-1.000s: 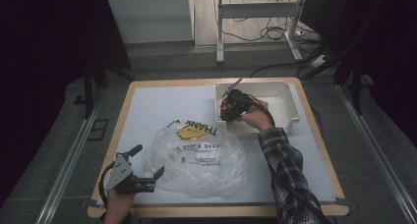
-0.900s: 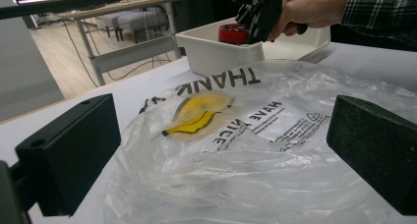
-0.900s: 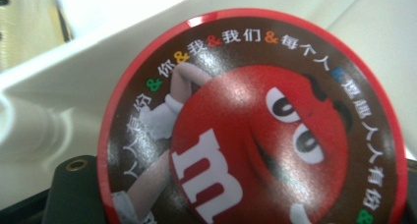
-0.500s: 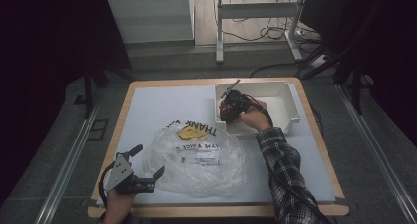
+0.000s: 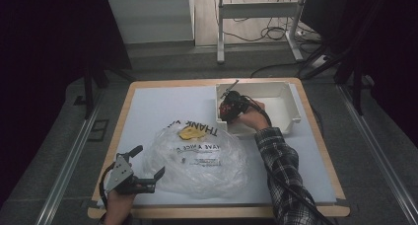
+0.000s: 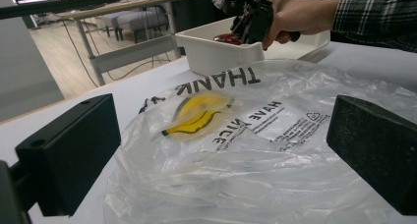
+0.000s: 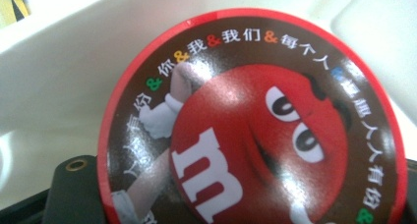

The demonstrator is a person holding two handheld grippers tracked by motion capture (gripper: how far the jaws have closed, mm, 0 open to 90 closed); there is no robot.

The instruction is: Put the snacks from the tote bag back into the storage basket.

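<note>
Almost nothing has moved: the right gripper (image 5: 230, 105) stays low inside the white bin (image 5: 291, 100).
A red round candy tin (image 7: 255, 121) sits between its jaws; grip unclear. The left gripper (image 5: 140, 173) waits wide open, empty, beside the plastic bag (image 5: 197, 158).

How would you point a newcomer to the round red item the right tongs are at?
Start at the white bin at the table's far right. At its near-left corner the right tongs reach in; the round M&M's tin lies right at them. Red rim, brown face, red candy character: nothing like the clear plastic bag nearby.
</note>
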